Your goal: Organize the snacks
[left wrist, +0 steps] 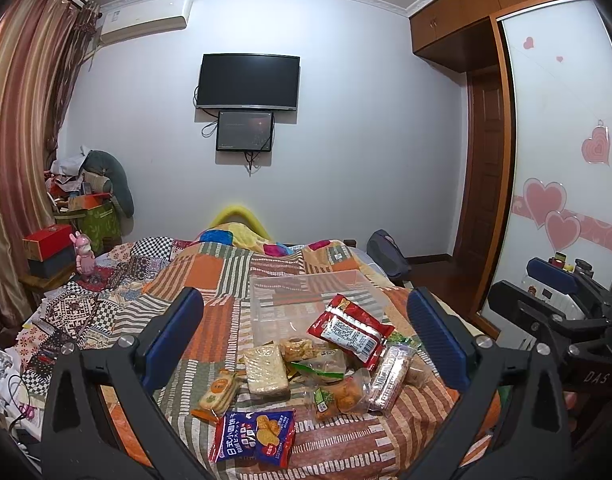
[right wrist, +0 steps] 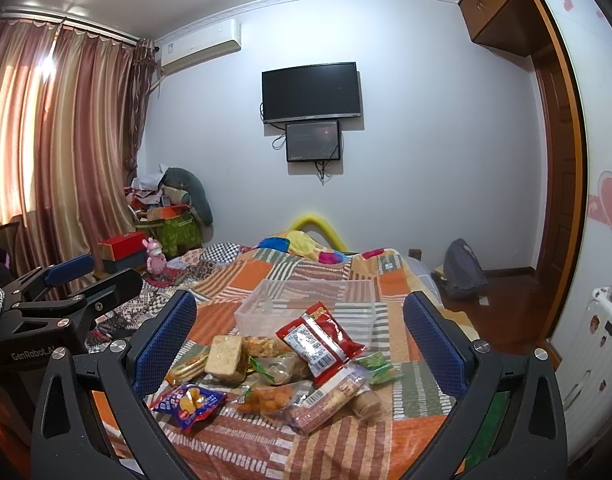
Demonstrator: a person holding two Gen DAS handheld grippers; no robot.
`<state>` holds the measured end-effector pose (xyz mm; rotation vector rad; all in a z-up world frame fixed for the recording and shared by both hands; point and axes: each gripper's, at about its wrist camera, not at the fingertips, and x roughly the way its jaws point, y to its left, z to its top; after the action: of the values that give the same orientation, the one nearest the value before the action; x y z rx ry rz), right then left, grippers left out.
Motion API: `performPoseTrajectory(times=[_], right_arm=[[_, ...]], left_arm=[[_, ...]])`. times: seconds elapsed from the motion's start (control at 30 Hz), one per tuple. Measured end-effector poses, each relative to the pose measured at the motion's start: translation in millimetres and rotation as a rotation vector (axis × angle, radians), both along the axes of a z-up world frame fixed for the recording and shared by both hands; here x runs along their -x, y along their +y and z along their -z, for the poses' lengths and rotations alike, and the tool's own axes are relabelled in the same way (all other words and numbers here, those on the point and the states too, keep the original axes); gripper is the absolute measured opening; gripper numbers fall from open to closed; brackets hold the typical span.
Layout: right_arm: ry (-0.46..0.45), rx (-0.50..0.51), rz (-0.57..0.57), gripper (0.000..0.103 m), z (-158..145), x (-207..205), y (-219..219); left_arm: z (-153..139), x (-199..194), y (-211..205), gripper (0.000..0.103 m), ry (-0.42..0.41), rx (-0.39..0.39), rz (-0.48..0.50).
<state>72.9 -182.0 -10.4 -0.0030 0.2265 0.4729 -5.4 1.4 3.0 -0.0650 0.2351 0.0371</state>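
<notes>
Snacks lie in a loose heap on the patchwork quilt [left wrist: 210,280], just in front of a clear plastic bin [left wrist: 266,296] that I'll use as the landmark. Both tongs hang over the heap with nothing between their blue pads. The left gripper [left wrist: 306,340] is spread wide, and the right gripper [right wrist: 300,344] is spread just as wide; neither touches a packet. In the left view the right tool shows off to the side with "DAS" on its black body; in the right view the left tool reads "GenRobot.AI".

Leaning on the bin's near wall is a red packet [left wrist: 347,330], white label and barcode facing up, the print too small to read. Below the bin's near left corner sits a pale square cake in clear wrap [left wrist: 264,372], with a round-biscuit pack [left wrist: 219,390] further left. Nearest of all, well short of the bin, is a blue bag [left wrist: 253,438] printed "日式小圆饼干". A clear pouch of orange fried bites [left wrist: 339,394] and a long pink wafer pack [left wrist: 389,380] with a barcode lie before the bin's near right corner.

Far beyond the bin, a dark television [left wrist: 248,82] hangs on the wall.
</notes>
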Motion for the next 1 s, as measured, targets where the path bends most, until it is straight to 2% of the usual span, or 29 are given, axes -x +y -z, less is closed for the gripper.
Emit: performPoseTrajectory(times=[0.87,1.0], right_arm=[[0.008,0.001,-0.003,0.103,7,-5,0],[0.005,0.012,-0.012,0.102,13,-7,1]], left_arm=[[1,-1,-2,0.103,0.0,-0.011,0.013],[7,-9,3,0.084,0.042,-0.004,0.033]])
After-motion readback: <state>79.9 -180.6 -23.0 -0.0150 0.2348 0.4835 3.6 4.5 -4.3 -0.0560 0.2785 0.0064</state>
